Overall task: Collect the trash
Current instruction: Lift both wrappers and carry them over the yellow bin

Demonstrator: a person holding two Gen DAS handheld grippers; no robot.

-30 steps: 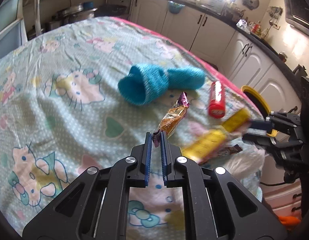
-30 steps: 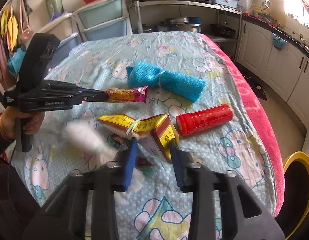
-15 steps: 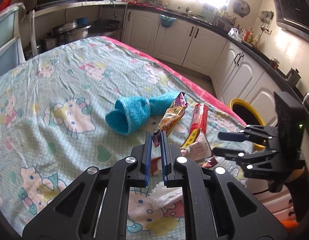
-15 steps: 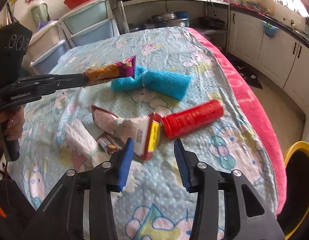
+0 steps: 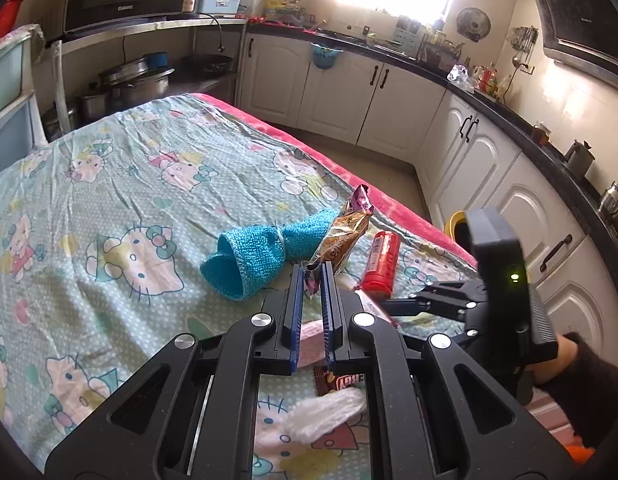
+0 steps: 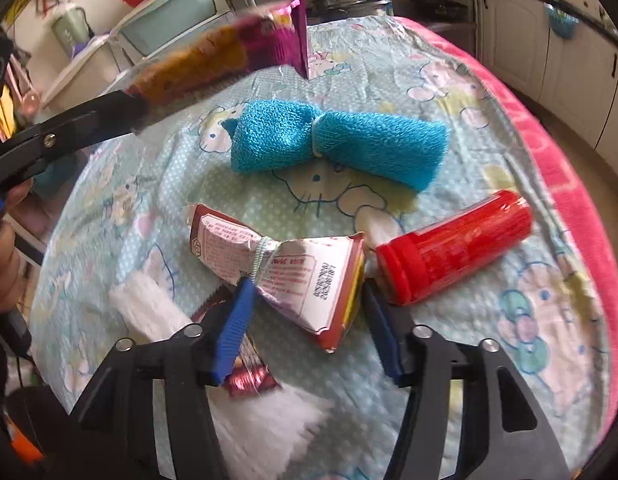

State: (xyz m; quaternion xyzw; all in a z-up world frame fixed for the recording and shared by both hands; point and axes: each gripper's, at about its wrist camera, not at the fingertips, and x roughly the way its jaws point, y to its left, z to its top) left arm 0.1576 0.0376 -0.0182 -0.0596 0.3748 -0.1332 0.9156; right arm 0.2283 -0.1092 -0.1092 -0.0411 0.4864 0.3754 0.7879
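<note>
Two grippers work a cloth-covered table (image 5: 109,184): left gripper (image 5: 312,276) pinches a snack wrapper (image 5: 341,236) aloft, clear for binning; right gripper (image 6: 305,312), jaws opening, straddles a tied packet (image 6: 285,264) near the pink edge.

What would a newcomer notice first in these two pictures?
First, the snack wrapper pinched in the left gripper, lifted above the cartoon-print sheet. Then the right gripper, jaws opening around a tied red-and-white packet, with a red canister beside it and a blue cloth roll behind.
</note>
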